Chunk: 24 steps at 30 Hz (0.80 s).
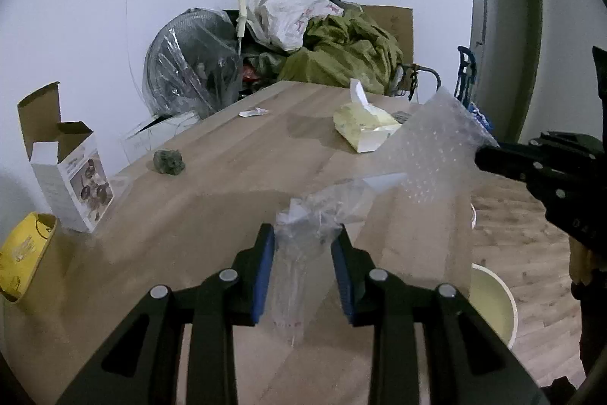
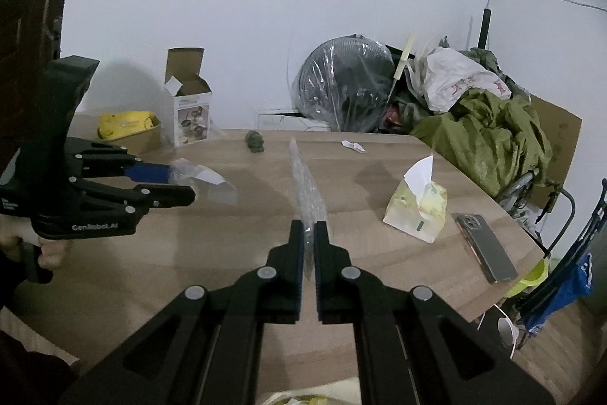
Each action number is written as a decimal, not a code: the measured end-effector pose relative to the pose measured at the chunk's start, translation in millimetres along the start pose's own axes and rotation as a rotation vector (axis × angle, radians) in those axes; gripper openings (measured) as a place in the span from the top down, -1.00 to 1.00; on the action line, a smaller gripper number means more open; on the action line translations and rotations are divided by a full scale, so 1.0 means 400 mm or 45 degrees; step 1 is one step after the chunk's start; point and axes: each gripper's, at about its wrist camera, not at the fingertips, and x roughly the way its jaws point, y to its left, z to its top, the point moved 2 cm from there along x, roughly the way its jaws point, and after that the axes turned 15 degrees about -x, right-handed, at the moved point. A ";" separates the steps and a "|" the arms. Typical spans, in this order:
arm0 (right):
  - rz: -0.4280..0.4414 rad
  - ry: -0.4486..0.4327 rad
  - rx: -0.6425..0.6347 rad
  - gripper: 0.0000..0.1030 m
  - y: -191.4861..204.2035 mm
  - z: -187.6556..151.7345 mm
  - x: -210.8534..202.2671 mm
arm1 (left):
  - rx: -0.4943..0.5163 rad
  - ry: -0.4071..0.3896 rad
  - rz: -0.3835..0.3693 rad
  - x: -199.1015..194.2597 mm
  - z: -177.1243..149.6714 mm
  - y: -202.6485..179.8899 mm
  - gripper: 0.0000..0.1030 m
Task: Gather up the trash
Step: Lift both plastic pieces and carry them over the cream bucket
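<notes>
Trash, left: crumpled clear plastic bag (image 1: pixel 303 234) with a white paper scrap inside, above the table.
Left gripper (image 1: pixel 303 245): jaws part-way closed, blue pads pressed on the crumpled clear plastic bag from both sides; a person's hand (image 2: pixel 45 253) on its grip, cut off at the frame edge.
Trash, right: sheet of clear bubble wrap (image 2: pixel 309 192), seen edge-on from the right wrist, broad and dotted from the left wrist.
Right gripper (image 2: pixel 309 234): jaws nearly together, pinched on the sheet of clear bubble wrap.
Surface: light wooden table (image 1: pixel 235 154).
Hard to make out: small dark green lump (image 1: pixel 169 163) on the table, kind unclear; small white wrapper (image 1: pixel 252 112) near the far edge, print unreadable.
Cut off: cream round bin (image 1: pixel 493 302) beside the table, half hidden by its edge, contents not visible.
Containers: open white carton with a pans picture (image 1: pixel 72 177), inside not visible; yellow soft tissue pack (image 2: pixel 417 211) with one white tissue standing out; brown box (image 2: pixel 148 137) holding a yellow bag.
Other: grey phone (image 2: pixel 485 247) face down beside the tissue pack.
Background: fan wrapped in clear plastic (image 2: pixel 345 86); heap of olive cloth (image 2: pixel 489 143).
</notes>
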 end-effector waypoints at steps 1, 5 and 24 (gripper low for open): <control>-0.004 0.000 -0.001 0.91 0.005 -0.004 -0.010 | 0.004 -0.006 0.000 -0.008 -0.006 -0.004 0.42; -0.023 0.001 0.000 0.91 0.019 -0.021 -0.055 | 0.004 -0.026 0.000 -0.034 -0.032 -0.018 0.42; -0.150 0.020 0.092 0.91 0.002 -0.214 -0.266 | -0.015 -0.009 -0.145 -0.056 -0.170 -0.158 0.42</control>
